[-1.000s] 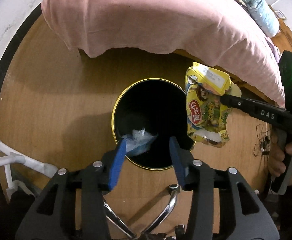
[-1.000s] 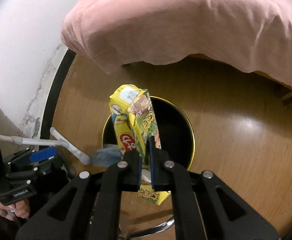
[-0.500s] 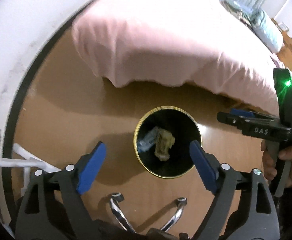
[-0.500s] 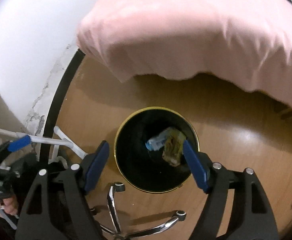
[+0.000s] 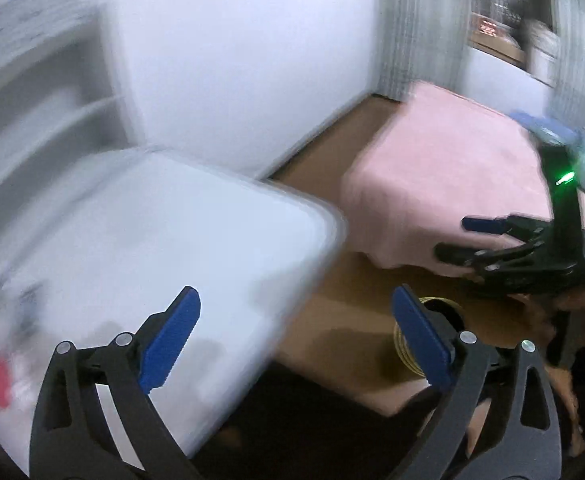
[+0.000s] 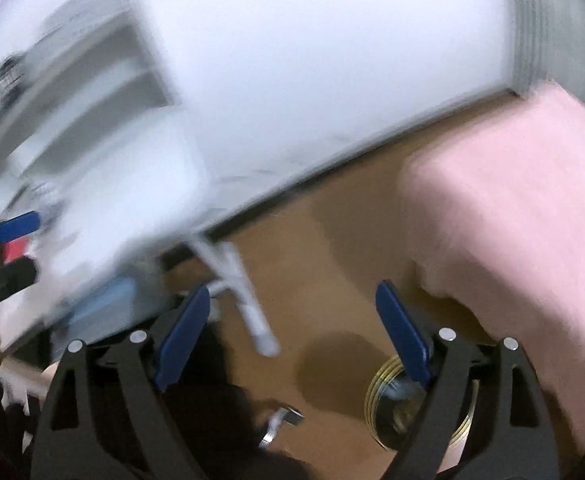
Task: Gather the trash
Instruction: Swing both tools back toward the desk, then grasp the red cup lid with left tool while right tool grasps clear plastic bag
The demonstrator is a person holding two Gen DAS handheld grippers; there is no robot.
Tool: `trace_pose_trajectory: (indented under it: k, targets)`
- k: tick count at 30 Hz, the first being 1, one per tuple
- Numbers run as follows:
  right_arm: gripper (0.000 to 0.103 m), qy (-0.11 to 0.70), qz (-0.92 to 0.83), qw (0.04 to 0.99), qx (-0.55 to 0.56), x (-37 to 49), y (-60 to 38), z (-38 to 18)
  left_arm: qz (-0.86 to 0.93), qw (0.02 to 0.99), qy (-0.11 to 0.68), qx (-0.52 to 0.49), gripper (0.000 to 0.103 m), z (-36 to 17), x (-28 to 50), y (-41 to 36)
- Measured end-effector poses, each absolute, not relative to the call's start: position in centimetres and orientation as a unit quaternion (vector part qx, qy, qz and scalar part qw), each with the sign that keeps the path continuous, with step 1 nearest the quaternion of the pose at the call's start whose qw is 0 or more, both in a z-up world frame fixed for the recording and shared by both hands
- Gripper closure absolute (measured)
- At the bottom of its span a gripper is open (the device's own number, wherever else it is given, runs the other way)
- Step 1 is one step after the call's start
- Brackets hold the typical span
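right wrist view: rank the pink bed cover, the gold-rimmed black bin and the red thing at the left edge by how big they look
1. pink bed cover
2. gold-rimmed black bin, partly hidden by a finger of the tongs
3. red thing, a blurred sliver; its true size is unclear

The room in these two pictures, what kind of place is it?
Most likely a bedroom at home. A bed with a pink cover stands on a wooden floor, a white desk with shelves sits by the wall, and a gold-rimmed trash bin is on the floor.

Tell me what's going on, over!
Left gripper and right gripper: fingers opening, nothing between them. Gold-rimmed trash bin on floor below, trash inside. White desk close on left.
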State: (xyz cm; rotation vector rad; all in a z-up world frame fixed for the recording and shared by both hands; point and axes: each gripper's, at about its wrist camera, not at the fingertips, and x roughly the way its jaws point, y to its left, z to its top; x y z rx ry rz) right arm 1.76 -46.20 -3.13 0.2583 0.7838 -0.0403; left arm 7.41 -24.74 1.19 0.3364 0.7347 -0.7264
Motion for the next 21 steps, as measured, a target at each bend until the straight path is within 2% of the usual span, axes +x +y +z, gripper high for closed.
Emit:
trace_pose_trajectory:
  k: [5,9,11,15,19,21]
  targets:
    - [0.021,0.368,0.130,0.920,0.028,10.5,-32.0,0.6,-0.204,0.902,0.360,0.126,0.009,1.5,9.5,-10.8]
    - [0.021,0.341,0.228,0.910,-0.058,15.8,-19.7,2.1,-0.090,0.915,0.389,0.050,0.009,-0.5,10.1,0.4]
    - [0.021,0.339,0.264,0.900,-0.077,17.8,-15.8,2.2,-0.054,0.912,0.406,0.008,0.009,-1.7,10.6,3.6]
    - [0.021,0.335,0.285,0.889,-0.126,22.2,-9.3,1.6,-0.031,0.905,0.421,-0.047,0.009,-3.1,10.6,7.4]
    - [0.024,0.343,0.280,0.886,-0.138,25.0,-7.1,0.8,-0.045,0.905,0.419,-0.062,0.009,-3.4,11.3,8.4]
    - [0.037,0.354,0.286,0.880,-0.134,26.3,-6.7,0.4,-0.054,0.903,0.421,-0.061,0.009,-3.5,12.4,8.0]
